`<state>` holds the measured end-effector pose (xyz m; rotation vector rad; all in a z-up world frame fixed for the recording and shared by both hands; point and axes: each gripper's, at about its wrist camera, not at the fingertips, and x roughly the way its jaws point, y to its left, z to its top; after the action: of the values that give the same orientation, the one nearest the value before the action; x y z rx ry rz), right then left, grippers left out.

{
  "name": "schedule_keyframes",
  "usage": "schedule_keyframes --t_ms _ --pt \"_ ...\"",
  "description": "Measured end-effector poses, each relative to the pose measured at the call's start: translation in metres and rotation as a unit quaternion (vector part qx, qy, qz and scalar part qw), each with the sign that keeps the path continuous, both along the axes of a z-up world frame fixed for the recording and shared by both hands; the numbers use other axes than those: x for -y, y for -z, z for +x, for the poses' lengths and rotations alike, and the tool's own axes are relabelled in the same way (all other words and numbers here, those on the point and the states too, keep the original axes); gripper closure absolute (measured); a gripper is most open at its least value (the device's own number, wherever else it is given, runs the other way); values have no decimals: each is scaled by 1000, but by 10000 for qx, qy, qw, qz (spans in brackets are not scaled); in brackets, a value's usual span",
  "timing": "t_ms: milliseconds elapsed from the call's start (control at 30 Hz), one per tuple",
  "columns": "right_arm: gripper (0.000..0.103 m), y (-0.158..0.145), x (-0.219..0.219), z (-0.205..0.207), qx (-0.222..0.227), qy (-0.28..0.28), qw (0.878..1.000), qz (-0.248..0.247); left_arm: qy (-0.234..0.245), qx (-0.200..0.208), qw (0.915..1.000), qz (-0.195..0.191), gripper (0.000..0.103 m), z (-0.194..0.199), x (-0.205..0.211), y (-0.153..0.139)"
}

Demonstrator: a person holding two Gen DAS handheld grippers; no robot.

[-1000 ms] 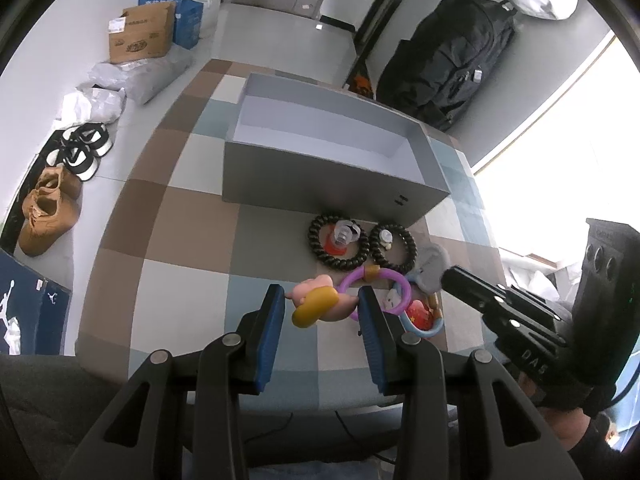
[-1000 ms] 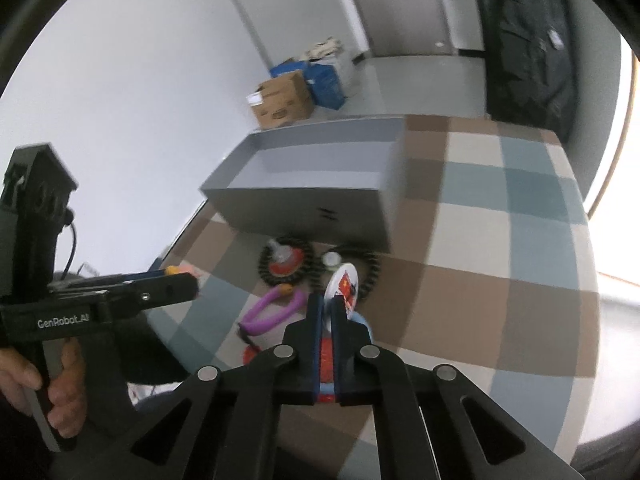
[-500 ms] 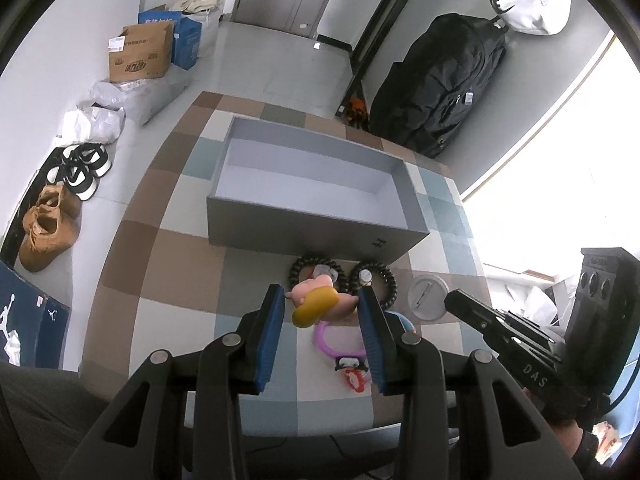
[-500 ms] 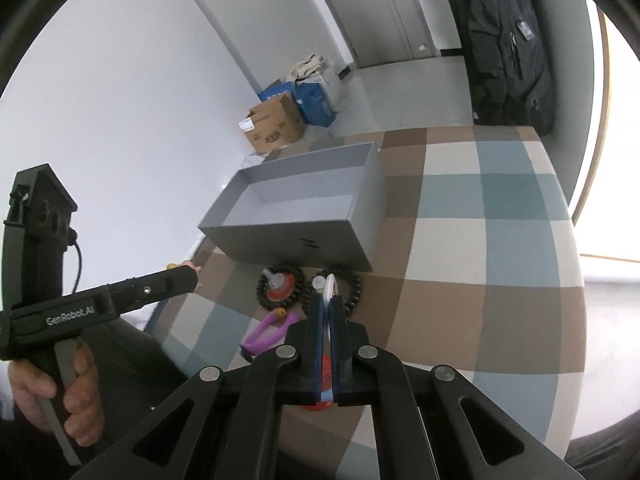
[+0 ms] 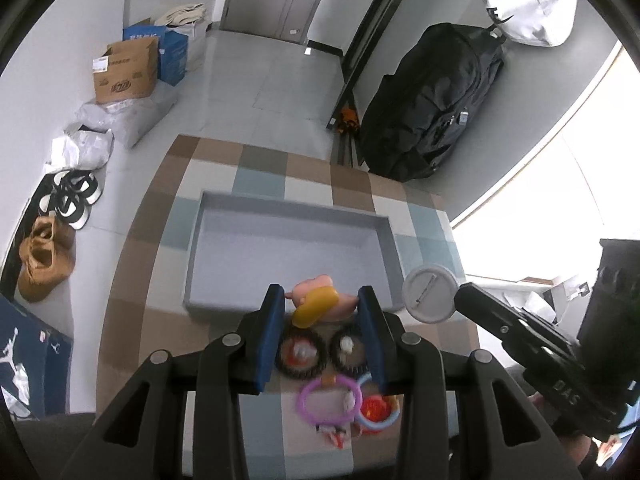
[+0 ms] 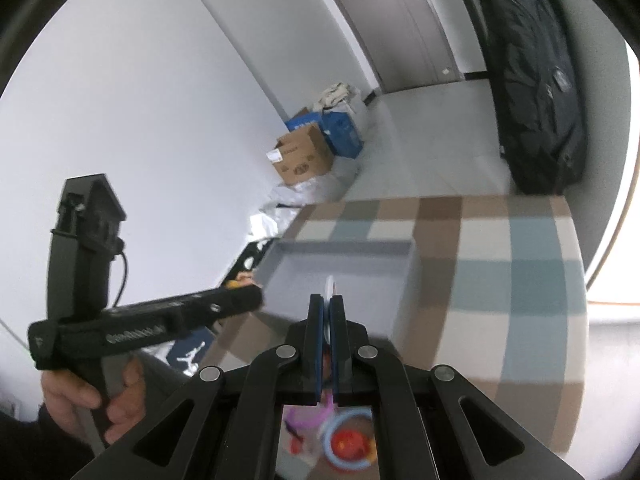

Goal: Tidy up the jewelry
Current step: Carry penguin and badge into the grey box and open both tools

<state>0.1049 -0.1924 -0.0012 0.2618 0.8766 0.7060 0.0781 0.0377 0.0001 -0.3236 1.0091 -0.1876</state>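
While over tray (image 5: 192, 256): both loaded
Left fingers (image 5: 320, 320): holding pink-yellow charm (image 5: 316, 304) between pads
Right fingers (image 6: 329, 312): clamped on white badge (image 5: 430, 294), 12 o'clock

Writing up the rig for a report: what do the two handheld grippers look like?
Both are matte black with silver pivot bolts and blue pads. The left gripper shows white lettering and a black cable; the right gripper reads "DAS".

A black backpack (image 5: 432, 108) leans by the wall; cardboard box (image 5: 126, 70), shoes (image 5: 74, 196) opposite.
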Motion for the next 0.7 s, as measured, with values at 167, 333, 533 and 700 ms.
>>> schedule_keyframes --t_ms 167,333,533,700 --pt "101 5 -16 28 -90 -124 9999 38 -19 -205 9998 36 71 25 -2 10" --pt "101 17 -22 50 -262 -135 9996 28 10 -250 9997 -25 71 38 -4 20" --pt "101 36 -27 69 -441 -186 9988 -27 -36 -318 9994 -107 71 54 -3 31" --pt "98 45 -26 75 -449 -351 9983 126 72 -307 9993 -222 64 59 -2 35"
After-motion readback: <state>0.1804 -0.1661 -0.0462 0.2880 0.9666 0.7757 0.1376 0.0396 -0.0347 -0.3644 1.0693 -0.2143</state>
